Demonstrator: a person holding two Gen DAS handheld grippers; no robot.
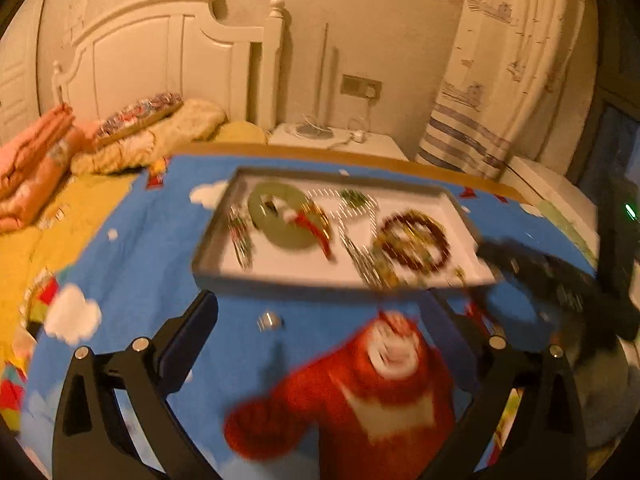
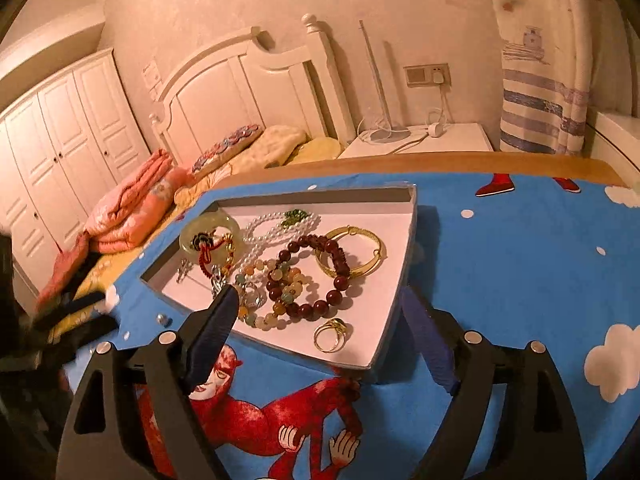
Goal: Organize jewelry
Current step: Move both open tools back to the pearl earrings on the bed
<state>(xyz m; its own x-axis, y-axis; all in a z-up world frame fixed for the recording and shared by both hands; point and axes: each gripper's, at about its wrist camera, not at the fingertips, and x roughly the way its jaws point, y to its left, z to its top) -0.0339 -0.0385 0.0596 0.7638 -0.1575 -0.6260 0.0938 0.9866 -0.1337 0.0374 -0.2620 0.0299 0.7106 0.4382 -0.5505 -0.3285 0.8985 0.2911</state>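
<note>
A shallow white tray sits on the blue cartoon cloth and holds several pieces of jewelry: a green jade bangle, a white pearl necklace, a dark red bead bracelet, a gold bangle and a gold ring. My right gripper is open, its fingers either side of the tray's near corner. My left gripper is open and empty over the cloth just in front of the tray. A small silver ring lies on the cloth between its fingers. The left wrist view is blurred.
The blue cloth covers a wooden table beside a bed with pink and yellow bedding. A white nightstand with cables stands behind. The right gripper shows at the tray's right end in the left wrist view.
</note>
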